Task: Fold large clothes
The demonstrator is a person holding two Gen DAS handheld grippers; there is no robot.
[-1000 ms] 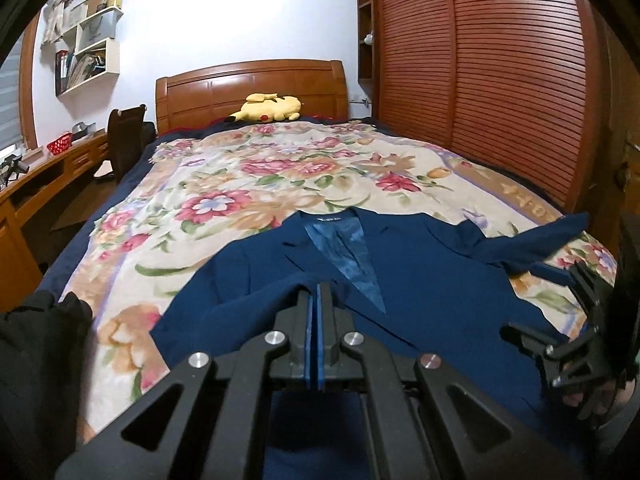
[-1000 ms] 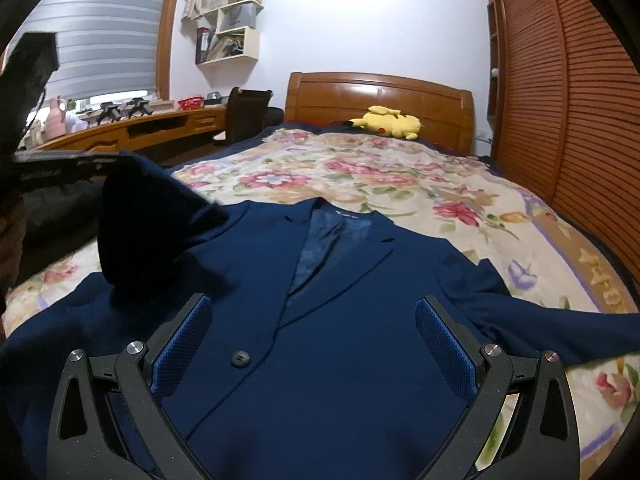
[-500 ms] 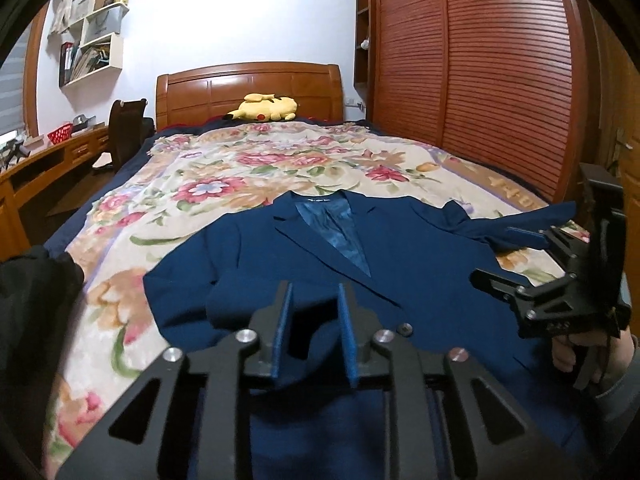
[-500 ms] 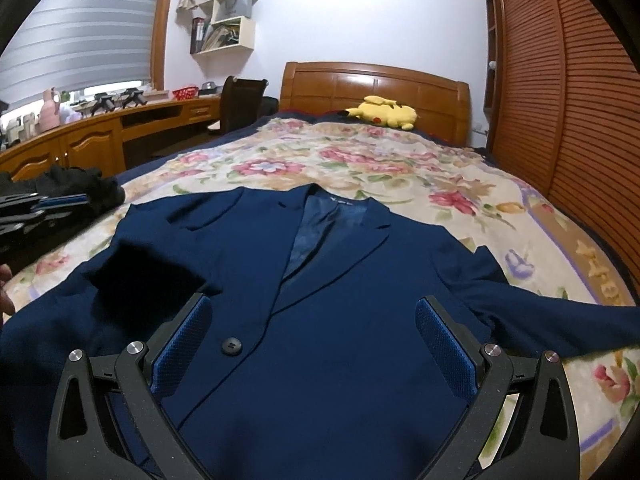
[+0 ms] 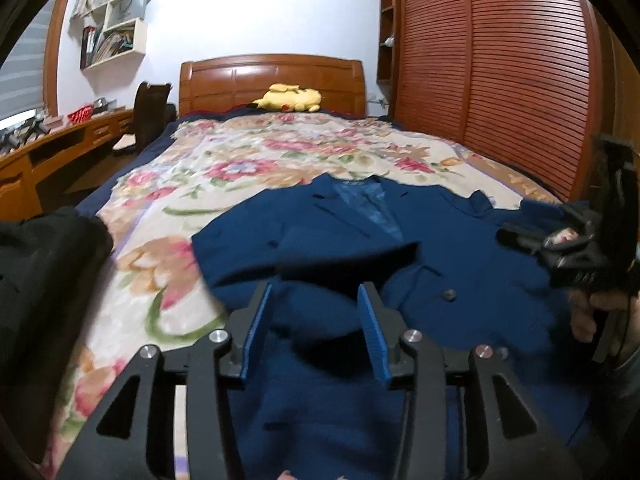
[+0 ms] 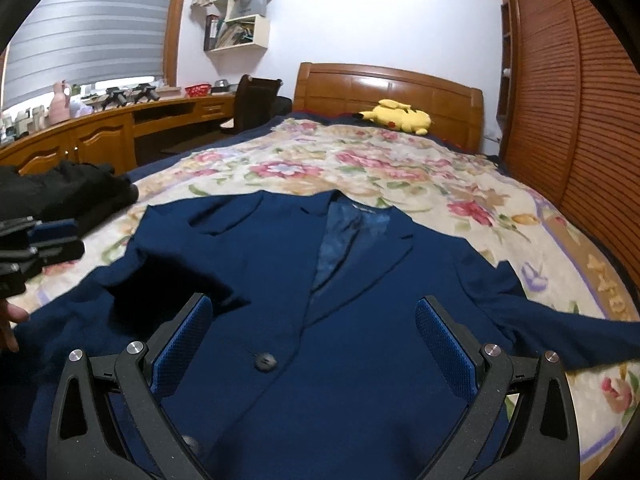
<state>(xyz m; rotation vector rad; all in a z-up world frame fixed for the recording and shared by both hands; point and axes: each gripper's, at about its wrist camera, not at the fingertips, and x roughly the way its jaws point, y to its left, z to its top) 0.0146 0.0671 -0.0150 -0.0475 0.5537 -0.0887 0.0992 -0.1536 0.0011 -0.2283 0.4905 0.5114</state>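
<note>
A navy blue suit jacket lies front-up on the floral bedspread, collar toward the headboard. Its left sleeve is folded across the chest; its right sleeve stretches out to the right. My left gripper is open and empty just above the folded sleeve. My right gripper is wide open and empty above the jacket's front, near a dark button. The jacket also shows in the left wrist view. The right gripper shows at that view's right edge.
A black garment lies at the bed's left edge. A yellow plush toy sits by the wooden headboard. A wooden desk and chair stand left. A slatted wardrobe runs along the right.
My left gripper was shut on the jacket's left sleeve, then opened and let it drop across the chest, and has drawn back. My right gripper stayed wide open over the jacket front.
</note>
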